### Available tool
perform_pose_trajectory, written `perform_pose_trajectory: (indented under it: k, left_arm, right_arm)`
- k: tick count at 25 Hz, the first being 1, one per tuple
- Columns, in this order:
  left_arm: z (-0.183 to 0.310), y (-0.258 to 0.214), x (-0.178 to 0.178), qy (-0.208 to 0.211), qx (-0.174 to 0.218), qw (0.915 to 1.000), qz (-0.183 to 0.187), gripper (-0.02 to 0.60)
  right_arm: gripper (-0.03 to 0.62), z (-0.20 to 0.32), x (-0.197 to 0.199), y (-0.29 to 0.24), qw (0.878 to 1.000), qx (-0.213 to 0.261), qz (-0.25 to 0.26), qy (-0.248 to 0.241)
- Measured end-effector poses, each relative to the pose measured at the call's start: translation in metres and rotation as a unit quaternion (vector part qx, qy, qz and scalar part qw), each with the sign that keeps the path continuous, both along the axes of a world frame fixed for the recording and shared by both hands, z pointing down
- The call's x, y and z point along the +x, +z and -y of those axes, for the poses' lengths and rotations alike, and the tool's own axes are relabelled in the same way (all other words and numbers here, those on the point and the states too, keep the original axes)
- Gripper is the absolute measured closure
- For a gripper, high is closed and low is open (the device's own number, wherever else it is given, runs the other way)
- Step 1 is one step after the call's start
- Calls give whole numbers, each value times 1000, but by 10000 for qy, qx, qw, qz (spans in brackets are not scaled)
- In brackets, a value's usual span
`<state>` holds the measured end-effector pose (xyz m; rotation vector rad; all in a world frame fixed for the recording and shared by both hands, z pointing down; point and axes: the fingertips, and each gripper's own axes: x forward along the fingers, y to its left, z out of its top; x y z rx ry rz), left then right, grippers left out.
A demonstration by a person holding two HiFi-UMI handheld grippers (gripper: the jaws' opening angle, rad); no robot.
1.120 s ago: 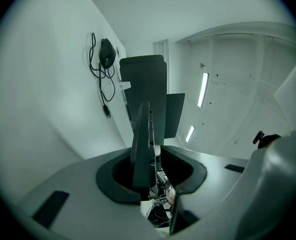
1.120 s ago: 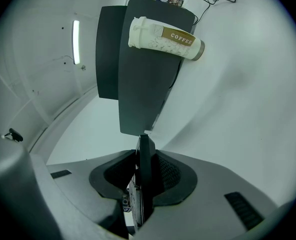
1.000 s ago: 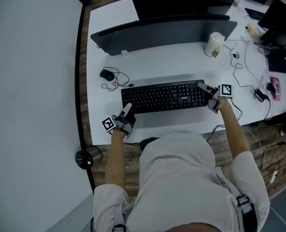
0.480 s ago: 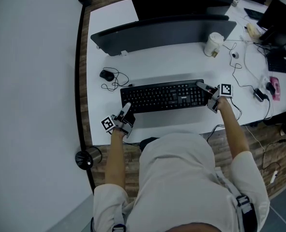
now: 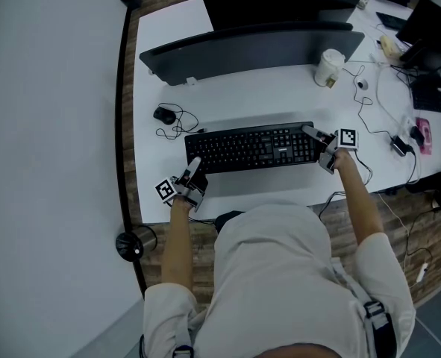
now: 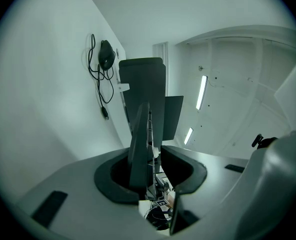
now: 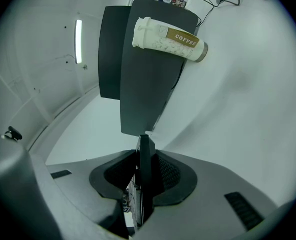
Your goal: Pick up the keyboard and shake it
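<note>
At the centre of the frame the keyboard hangs just above the white desk, the left gripper pinching its left end and the right gripper its right. A hard shake could slip a thin edge from either grip and drop it; the lidded coffee cup at upper right hides its contents.

Left gripper, right gripper, jaws clamped.
</note>
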<state>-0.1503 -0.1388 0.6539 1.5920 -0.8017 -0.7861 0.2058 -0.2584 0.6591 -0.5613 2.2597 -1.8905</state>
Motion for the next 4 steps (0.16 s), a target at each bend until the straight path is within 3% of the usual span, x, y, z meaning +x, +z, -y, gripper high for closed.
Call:
perform_pose_trajectory:
  k: [4]
  left_arm:
    - [0,0,1,-6,-40,10000,-25,448]
  right_arm:
    - [457,1,5,6,9999,46,-160,32]
